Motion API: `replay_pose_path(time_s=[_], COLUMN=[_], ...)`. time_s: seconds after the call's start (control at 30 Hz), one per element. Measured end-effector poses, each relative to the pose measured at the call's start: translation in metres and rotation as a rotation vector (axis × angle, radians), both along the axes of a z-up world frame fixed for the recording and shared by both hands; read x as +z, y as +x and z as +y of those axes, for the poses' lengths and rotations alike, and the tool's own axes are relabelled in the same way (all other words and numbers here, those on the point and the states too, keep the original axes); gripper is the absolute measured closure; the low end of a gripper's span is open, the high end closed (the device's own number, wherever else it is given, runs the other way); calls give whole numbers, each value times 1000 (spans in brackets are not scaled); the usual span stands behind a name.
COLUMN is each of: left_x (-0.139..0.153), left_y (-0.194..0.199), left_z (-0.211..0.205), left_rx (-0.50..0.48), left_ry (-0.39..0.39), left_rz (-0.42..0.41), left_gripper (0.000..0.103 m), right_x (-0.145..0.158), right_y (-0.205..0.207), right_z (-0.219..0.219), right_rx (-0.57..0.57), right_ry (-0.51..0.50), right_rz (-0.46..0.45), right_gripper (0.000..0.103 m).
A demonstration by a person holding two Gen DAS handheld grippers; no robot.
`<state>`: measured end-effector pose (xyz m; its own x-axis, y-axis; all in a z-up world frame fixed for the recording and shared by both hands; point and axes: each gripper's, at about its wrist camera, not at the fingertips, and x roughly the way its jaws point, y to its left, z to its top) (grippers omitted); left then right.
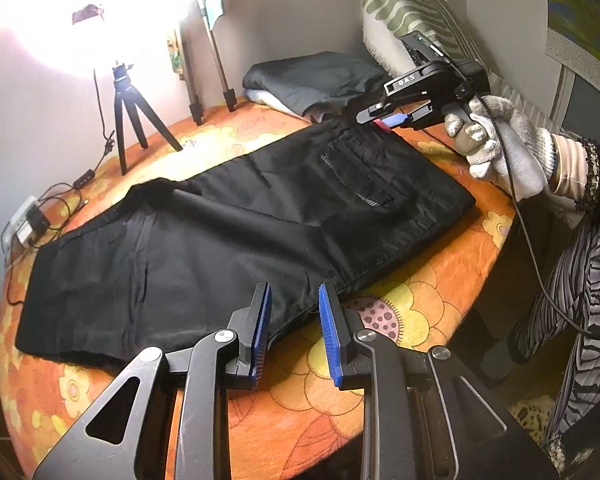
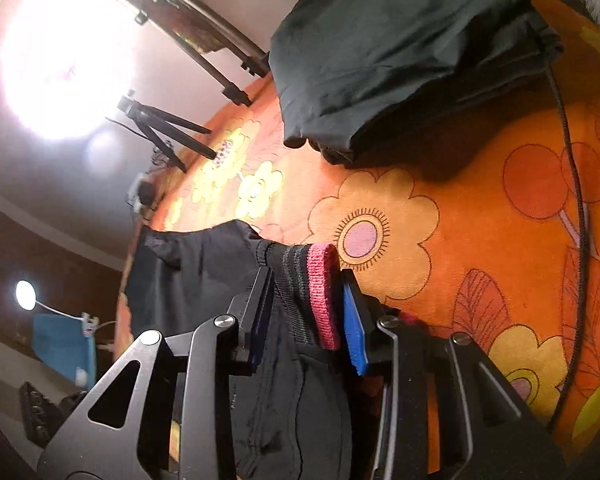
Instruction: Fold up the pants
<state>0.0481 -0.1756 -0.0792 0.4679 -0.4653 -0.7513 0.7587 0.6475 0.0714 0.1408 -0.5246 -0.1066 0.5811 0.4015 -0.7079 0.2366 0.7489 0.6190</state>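
Note:
Black pants (image 1: 236, 232) lie flat on the orange flowered table (image 1: 420, 312), folded lengthwise, waist at the far right, leg ends at the near left. My left gripper (image 1: 294, 328) is open and empty, its blue pads just over the pants' near edge. My right gripper (image 1: 384, 120) sits at the far waistband corner, held by a gloved hand. In the right wrist view the right gripper (image 2: 304, 304) is shut on the waistband (image 2: 300, 280), black elastic with a pink band, and the pants hang below it.
A pile of folded dark clothes (image 1: 316, 80) (image 2: 400, 60) lies at the table's far side. A small tripod lamp (image 1: 128, 112) and larger tripod legs (image 1: 212, 64) stand at the back left. A cable and power adapter (image 1: 28, 220) lie at the left edge. A striped pillow (image 1: 412, 16) leans on the wall.

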Motion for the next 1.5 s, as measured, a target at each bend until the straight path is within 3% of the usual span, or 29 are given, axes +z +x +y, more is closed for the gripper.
replay_pose_path(time_s=[0.07,0.17,0.2,0.27,0.33,0.4,0.53,0.67,0.77,0.9,0.97,1.03,1.17,1.37,1.5], left_x=[-6,-15,-17,-22,-24,-23,-21,-20,-19,-16,-15,-14,-12,-16,-13], left_y=[2,5,6,8,11,11,9,10,9,10,11,13,20,37,50], left_z=[-2,-5,-6,-7,-8,-7,-6,-6,-8,-10,-10,-9,0,26,53], left_rx=[2,-2,-1,3,10,13,13,17,13,14,15,17,51,148,229], left_ry=[11,37,51,66,70,70,64,65,73,69,69,63,33,16,-34], left_rz=[16,27,24,26,29,25,16,14,7,1,-5,-6,17,49,70], left_gripper=[80,80,80,80,80,80,80,80,80,80,80,80,80,80,80], right_x=[-8,-12,-11,-3,11,22,41,9,-3,5,13,19,19,35,52], right_y=[1,0,0,-3,-9,-19,-47,-49,-43,-52,-61,-75,-99,-102,-93], right_z=[-3,-2,0,6,13,15,14,-7,-18,-33,-35,-30,-7,48,84], right_rx=[-3,-14,-12,-4,-14,-22,-76,-176,-179,-226,-227,-199,-136,3,106], right_ry=[7,-6,-17,-69,-95,-21,-12,17,29,-7,-39,-43,-28,-246,-323], right_rz=[25,27,24,13,-5,-15,8,112,135,119,105,93,59,3,-63], right_gripper=[55,55,59,80,92,94,94,94,90,88,76,43,42,42,42])
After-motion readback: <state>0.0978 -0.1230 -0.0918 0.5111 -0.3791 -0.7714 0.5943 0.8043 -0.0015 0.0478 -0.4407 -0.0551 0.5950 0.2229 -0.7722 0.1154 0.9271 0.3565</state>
